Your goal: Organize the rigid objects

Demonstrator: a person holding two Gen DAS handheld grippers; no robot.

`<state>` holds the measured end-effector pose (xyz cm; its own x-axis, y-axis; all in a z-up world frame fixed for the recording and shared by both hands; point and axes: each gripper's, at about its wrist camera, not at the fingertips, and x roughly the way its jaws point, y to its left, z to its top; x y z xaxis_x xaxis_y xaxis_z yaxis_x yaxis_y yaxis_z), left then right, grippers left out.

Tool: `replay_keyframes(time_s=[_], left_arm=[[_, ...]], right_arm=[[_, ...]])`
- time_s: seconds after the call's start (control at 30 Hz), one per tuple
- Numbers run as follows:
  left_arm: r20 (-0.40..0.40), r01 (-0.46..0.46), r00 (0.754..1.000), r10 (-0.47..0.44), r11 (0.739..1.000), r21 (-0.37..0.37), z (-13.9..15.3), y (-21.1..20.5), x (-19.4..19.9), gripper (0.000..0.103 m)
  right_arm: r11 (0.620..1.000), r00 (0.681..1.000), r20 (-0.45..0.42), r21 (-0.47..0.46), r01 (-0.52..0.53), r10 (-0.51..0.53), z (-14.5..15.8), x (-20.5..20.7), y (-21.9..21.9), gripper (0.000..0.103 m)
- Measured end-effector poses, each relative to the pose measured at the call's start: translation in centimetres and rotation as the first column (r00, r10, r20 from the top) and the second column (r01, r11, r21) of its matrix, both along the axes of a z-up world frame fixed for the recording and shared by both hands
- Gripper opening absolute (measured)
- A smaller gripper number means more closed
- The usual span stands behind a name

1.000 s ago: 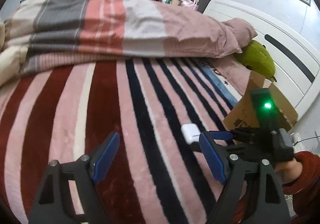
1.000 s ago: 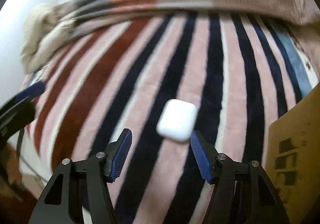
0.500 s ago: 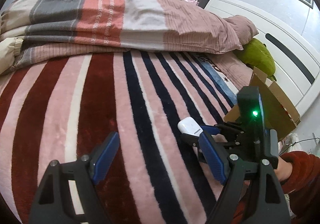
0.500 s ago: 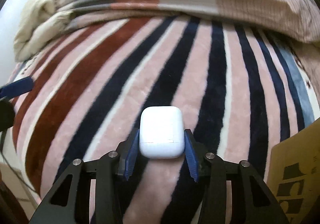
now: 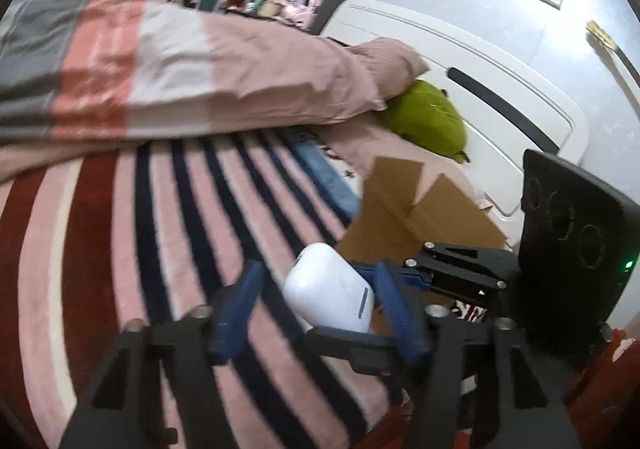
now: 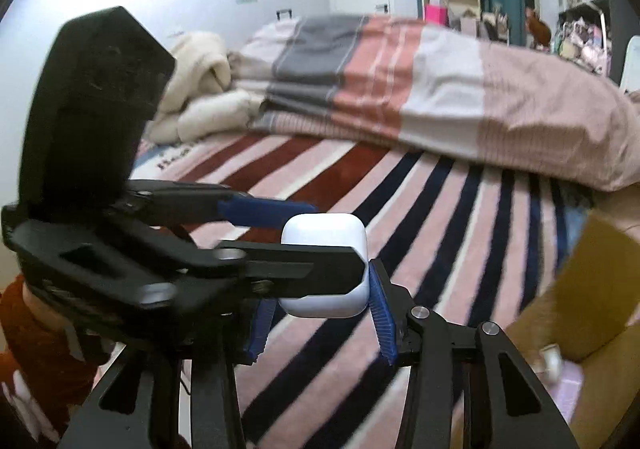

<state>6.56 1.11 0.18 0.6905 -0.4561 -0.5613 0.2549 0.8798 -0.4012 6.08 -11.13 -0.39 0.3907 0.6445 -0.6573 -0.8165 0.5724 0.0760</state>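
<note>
Right now you are carrying the white earbud case [image 6: 324,269] in the right gripper [image 6: 320,313], whose blue pads are closed against the case's two sides, lifted clear of the striped blanket [image 5: 120,249]. The left gripper [image 5: 316,309] is reaching in with its jaws spread wider than the case, one pad on either side of it but not visibly pressing. If you are handing over, you should be closing the left pads squarely on the flat faces before the right lets go; the smooth, rounded shell is likely to slip from a corner grip. If not, you should be pulling the left tool back, since its finger is crossing the right camera's view. The cardboard box [image 5: 416,209], sitting toward the blanket's right edge near the headboard, is looking like the likely destination, though that is only my judgement. Its inside is hardly showing: one small pale item [image 6: 550,363] is blurred beyond naming. Motion blur is also softening the left pads, so contact is uncertain.
</note>
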Motion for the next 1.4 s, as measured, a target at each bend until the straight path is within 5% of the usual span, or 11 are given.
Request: replay_keyframes(time_s=[0.07, 0.37, 0.57, 0.77, 0.87, 1.07, 1.27, 1.4], left_arm=[[0.023, 0.043, 0.999, -0.043, 0.999, 0.002, 1.3, -2.0, 0.7, 0.036], [0.020, 0.186, 0.982, -0.187, 0.981, 0.060, 3.9, -11.7, 6.0, 0.036], [-0.115, 0.257, 0.962, -0.247, 0.962, 0.087, 2.3, -17.0, 10.5, 0.036], [-0.193, 0.240, 0.957, -0.218, 0.966, 0.097, 0.8, -17.7, 12.5, 0.036], [-0.205, 0.231, 0.957, -0.207, 0.968, 0.099, 0.3, -17.4, 12.5, 0.041], [-0.143, 0.175, 0.976, -0.161, 0.980, 0.091, 1.7, -16.1, 11.1, 0.076], [-0.026, 0.026, 0.999, -0.022, 0.987, 0.160, 4.6, -13.7, 7.4, 0.099], [0.043, -0.139, 0.990, 0.132, 0.955, 0.261, 5.6, -12.0, 4.7, 0.101]], right_arm=[[1.000, 1.000, 0.012, 0.009, 0.020, -0.021, 1.0, 0.2, -1.3, 0.039], [0.986, 0.986, -0.010, 0.020, 0.168, -0.168, 3.5, 3.9, -10.4, 0.039], [0.962, 0.962, -0.102, -0.132, 0.241, -0.255, 2.2, 7.9, -13.4, 0.039], [0.947, 0.949, -0.175, -0.235, 0.220, -0.264, 0.7, 10.4, -14.1, 0.040], [0.939, 0.946, -0.184, -0.270, 0.213, -0.268, 0.1, 10.9, -14.0, 0.040], [0.937, 0.948, -0.166, -0.271, 0.220, -0.271, 0.4, 10.5, -14.4, 0.041], [0.960, 0.973, -0.054, -0.185, 0.211, -0.224, 2.3, 8.5, -14.7, 0.077], [0.981, 0.983, -0.005, -0.065, 0.182, -0.183, 3.9, 6.9, -14.7, 0.094]])
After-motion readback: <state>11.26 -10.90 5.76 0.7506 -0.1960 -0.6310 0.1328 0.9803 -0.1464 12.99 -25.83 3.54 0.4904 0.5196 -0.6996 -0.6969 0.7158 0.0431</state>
